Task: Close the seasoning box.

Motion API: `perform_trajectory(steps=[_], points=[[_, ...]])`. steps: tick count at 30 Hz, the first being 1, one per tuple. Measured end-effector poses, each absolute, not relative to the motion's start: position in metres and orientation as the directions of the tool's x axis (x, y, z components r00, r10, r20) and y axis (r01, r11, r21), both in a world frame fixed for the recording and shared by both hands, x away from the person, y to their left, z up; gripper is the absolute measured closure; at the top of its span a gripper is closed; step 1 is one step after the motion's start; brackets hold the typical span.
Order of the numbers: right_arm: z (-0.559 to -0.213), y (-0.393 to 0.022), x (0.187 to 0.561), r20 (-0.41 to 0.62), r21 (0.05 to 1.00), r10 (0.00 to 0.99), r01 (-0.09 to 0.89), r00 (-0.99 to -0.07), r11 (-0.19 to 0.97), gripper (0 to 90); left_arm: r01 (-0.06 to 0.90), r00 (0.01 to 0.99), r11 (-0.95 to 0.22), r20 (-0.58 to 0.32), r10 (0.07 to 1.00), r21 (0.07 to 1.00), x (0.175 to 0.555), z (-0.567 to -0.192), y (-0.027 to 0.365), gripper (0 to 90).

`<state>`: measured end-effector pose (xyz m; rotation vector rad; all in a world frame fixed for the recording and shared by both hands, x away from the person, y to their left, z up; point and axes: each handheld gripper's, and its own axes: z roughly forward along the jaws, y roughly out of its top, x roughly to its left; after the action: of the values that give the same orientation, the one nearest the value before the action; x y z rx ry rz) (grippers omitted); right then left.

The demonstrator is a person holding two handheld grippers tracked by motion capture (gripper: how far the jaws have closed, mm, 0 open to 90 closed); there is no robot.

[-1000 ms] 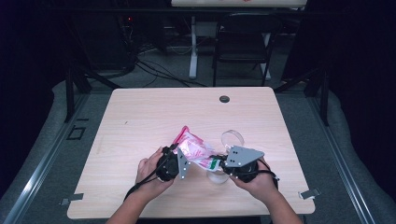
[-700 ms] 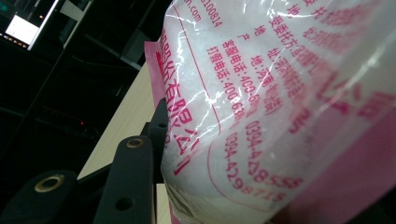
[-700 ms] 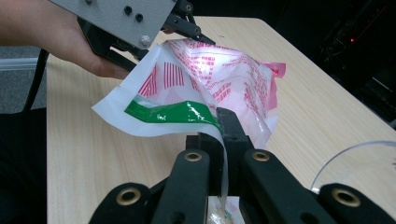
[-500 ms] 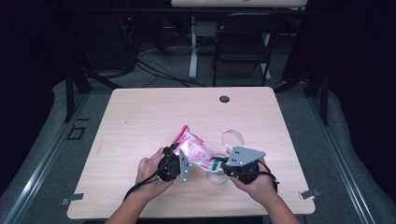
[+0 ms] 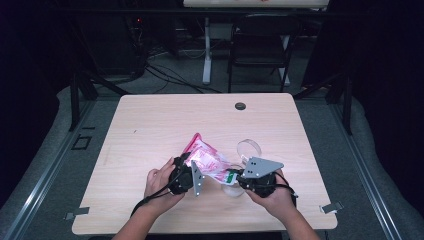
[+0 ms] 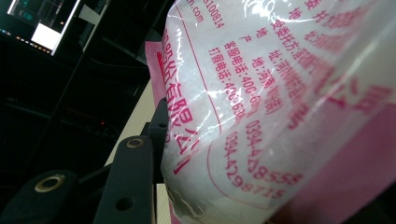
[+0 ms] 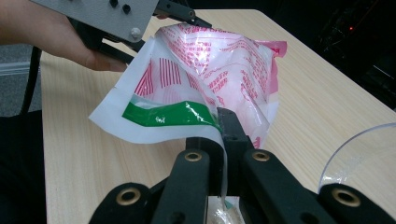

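In the high view, a pink-and-white printed plastic bag [image 5: 209,160] is held above the pale wooden desk [image 5: 150,130] between the left tongs [image 5: 192,176] and right tongs [image 5: 235,177]. In the left gripper view, the bag [image 6: 280,107] is pressed against one black jaw; the tongs' state cannot be told. In the right gripper view, the right tongs [image 7: 223,140] are clamped on the bag's green-striped edge [image 7: 170,114].

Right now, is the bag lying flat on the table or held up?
Held up: the bag hangs between both grippers, its edge pinched in the right gripper.

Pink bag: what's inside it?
The pink bag bulges with something white behind its printed film; what that is cannot be told. Both grippers, left and right, pinch it.
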<state>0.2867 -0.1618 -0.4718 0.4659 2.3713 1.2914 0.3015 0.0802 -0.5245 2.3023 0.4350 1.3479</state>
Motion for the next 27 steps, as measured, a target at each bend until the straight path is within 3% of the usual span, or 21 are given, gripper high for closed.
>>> perform_trajectory(steps=[27], points=[[-0.4749,-0.1637,0.2890,-0.172,0.850,0.468,0.110,-0.867,0.516,90.0,0.024,0.387,-0.894,0.820,0.421,0.447,0.2956,-0.5173,0.0787,58.7]])
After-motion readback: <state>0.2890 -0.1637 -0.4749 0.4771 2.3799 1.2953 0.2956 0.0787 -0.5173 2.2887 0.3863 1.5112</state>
